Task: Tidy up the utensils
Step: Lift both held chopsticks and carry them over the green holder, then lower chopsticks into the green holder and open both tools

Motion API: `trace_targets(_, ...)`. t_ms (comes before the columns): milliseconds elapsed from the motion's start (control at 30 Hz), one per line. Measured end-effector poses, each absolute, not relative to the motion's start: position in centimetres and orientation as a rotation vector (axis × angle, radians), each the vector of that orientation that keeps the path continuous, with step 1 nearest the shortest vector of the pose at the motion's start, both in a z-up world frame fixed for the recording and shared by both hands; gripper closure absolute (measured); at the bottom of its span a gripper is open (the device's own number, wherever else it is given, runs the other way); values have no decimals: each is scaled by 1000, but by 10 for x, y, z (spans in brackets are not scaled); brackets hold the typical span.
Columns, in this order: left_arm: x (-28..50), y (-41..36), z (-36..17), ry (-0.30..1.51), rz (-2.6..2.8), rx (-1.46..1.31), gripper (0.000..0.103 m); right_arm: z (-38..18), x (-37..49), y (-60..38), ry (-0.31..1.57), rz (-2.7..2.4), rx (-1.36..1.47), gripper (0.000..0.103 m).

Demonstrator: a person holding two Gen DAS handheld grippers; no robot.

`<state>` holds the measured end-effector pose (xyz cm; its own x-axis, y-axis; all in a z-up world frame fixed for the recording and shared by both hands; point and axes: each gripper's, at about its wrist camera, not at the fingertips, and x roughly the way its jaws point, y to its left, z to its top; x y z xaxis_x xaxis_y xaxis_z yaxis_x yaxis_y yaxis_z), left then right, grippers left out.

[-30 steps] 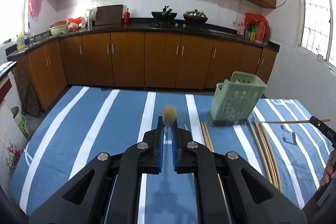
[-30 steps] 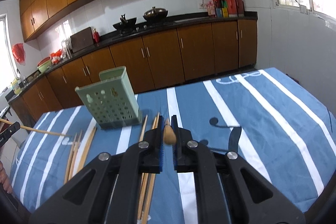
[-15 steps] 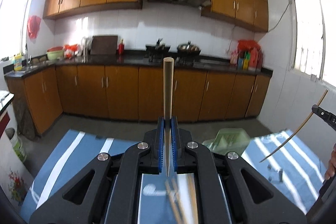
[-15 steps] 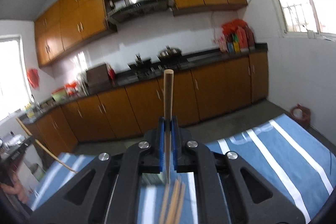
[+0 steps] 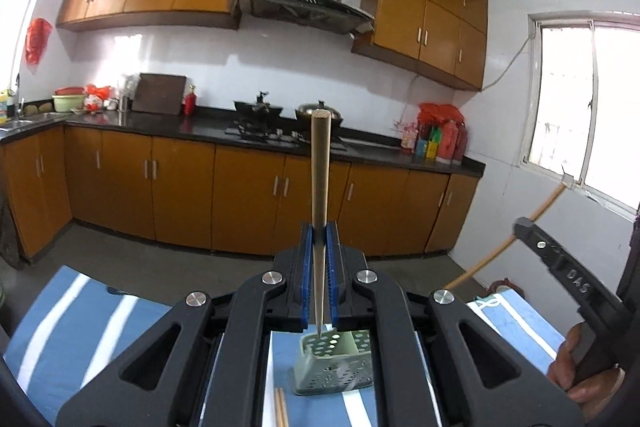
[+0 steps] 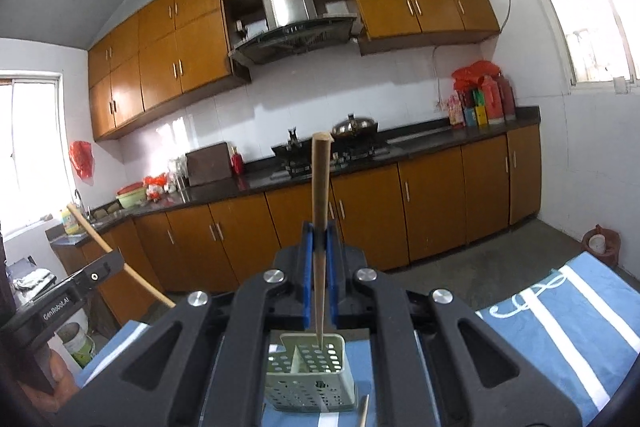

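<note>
and both grippers are up off the table now, tipped so each chopstick stands on end with its thin tip pointing down, where a second ago the sticks lay low over the cloth. that swing matters: both sticks have gone from carried to aimed, so the drop into the holder looks like the step in hand.

left gripper (image 5: 319, 239) first: its blue pads are pressed in on the left chopstick (image 5: 320, 179), pinching it partway along the shaft, thick end up against the kitchen counter line, tip hanging right over the green utensil holder (image 5: 332, 367). whether the tip is already inside the rim, i can't tell from here.

right gripper (image 6: 319, 239) mirrors it: pads pinched on the right chopstick (image 6: 320, 203), thick end high, tip over the open top of the same holder, on the right-hand side of its inner divider as this view shows it. it looks level with the rim, in or just above.

the holder stands upright on the blue striped tablecloth (image 5: 80, 323), and a few loose chopsticks (image 5: 281, 407) lie on the cloth just in front of it, so the sorting is far from finished.

pose-wise, both wrists are pitched back, cameras looking across the room, fingers near level, sticks close to vertical. each gripper shows at the edge of the other's view, so the two are near each other over one small opening, and the tips could clash.
</note>
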<state>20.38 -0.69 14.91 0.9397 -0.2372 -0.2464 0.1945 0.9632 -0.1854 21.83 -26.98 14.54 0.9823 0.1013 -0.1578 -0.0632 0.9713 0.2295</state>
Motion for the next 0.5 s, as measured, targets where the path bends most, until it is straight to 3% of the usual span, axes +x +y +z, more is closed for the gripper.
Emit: trace_targets(500, 232, -22, 91, 431, -230, -151, 96, 85, 252, -260, 342, 101, 261, 92)
